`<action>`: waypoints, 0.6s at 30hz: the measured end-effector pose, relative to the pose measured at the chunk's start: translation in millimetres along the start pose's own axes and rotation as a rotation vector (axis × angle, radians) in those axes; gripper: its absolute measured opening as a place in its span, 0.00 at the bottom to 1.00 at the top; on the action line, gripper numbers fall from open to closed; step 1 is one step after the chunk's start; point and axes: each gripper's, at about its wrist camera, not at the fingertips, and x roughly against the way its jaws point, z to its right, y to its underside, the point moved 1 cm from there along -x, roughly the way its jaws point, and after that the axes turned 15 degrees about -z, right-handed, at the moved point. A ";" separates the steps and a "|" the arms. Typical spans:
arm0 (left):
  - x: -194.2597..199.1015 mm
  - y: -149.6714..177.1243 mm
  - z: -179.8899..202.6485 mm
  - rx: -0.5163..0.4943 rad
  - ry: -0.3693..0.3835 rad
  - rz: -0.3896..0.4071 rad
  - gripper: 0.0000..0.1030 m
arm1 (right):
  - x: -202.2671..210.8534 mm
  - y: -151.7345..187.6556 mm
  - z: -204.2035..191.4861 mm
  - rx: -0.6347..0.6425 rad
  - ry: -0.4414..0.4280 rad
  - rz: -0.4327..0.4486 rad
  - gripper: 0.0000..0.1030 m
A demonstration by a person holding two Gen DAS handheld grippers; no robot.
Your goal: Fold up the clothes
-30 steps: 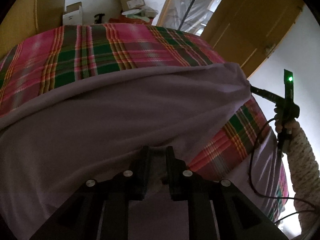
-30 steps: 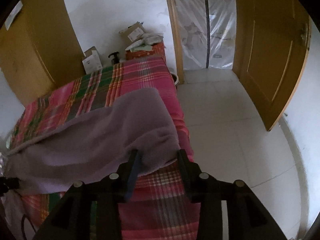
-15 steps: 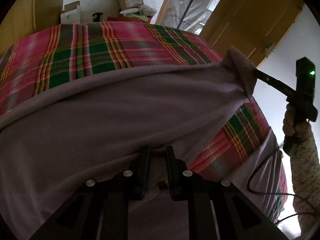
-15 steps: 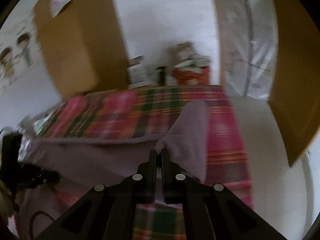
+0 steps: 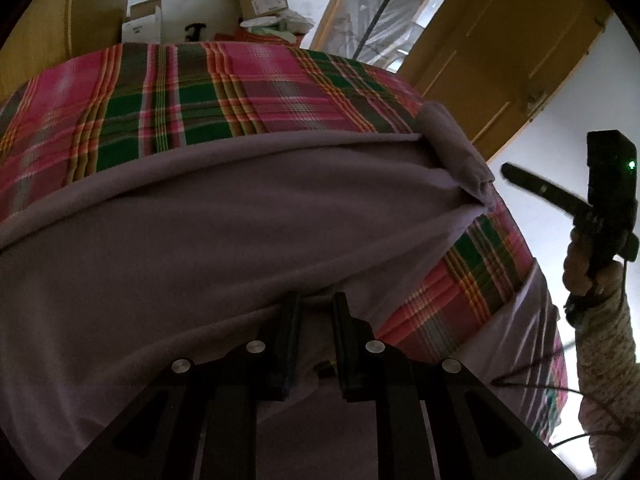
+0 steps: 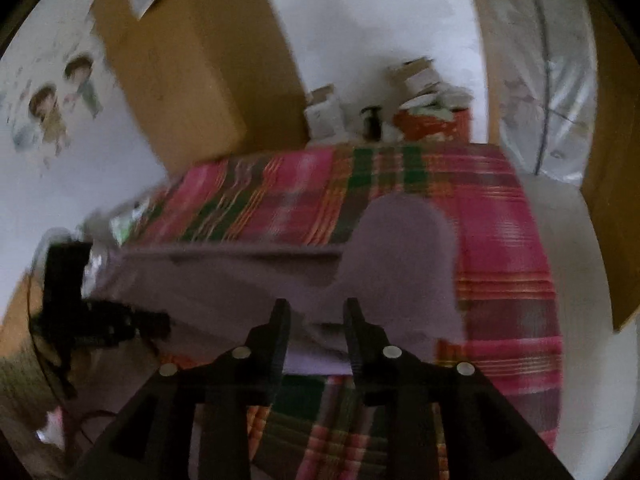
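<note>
- Left tool (image 5: pixel 314 312): fingers close together, clamped on the near hem of the purple garment (image 5: pixel 224 232); keep that hold level.
- Garment: spread across the plaid bed (image 5: pixel 208 92), far corner flopped over.
- Right tool (image 6: pixel 316 316): fingers apart, empty, held beside the garment's far corner; sleeve upright beyond the bed edge.

One garment (image 5: pixel 224 240), two grippers (image 5: pixel 316 312) (image 6: pixel 316 316)

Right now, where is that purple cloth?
The purple garment lies spread across the plaid bedspread, its near edge between the left gripper jaws, its folded corner toward the door side.
</note>
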 end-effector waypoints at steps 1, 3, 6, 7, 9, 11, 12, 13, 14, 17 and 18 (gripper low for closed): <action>-0.1 0.0 0.0 0.001 0.000 0.001 0.16 | 3.7 -1.3 8.9 -0.035 0.008 0.016 0.30; -0.2 -0.3 0.3 0.004 0.000 0.003 0.16 | 6.9 -2.0 31.2 -0.134 0.031 0.040 0.39; -0.3 -1.1 1.5 0.006 -0.002 0.006 0.16 | -0.8 -0.8 41.5 -0.188 -0.006 0.030 0.43; -0.5 -1.4 1.9 0.006 -0.003 0.008 0.16 | -3.4 -0.4 44.9 -0.206 -0.018 0.027 0.44; -0.8 -1.9 2.3 0.006 -0.005 0.007 0.16 | -8.5 0.4 51.7 -0.242 -0.043 0.021 0.44; -1.1 -2.4 2.7 0.006 -0.007 0.006 0.16 | -13.6 1.2 58.6 -0.278 -0.068 0.014 0.44; -1.2 -2.6 2.8 0.006 -0.008 0.005 0.16 | -16.2 1.6 62.0 -0.296 -0.080 0.011 0.44; -1.2 -2.7 2.9 0.007 -0.007 0.004 0.16 | -18.7 2.0 65.4 -0.314 -0.093 0.008 0.44; -1.1 -2.7 2.8 0.008 -0.007 0.004 0.16 | -21.3 2.4 68.9 -0.332 -0.105 0.005 0.42; -1.0 -2.5 2.4 0.008 -0.006 0.004 0.16 | -29.0 3.6 79.1 -0.386 -0.143 -0.005 0.19; -1.0 -2.5 2.5 0.008 -0.007 0.004 0.16 | -31.5 4.0 82.6 -0.404 -0.155 -0.008 0.16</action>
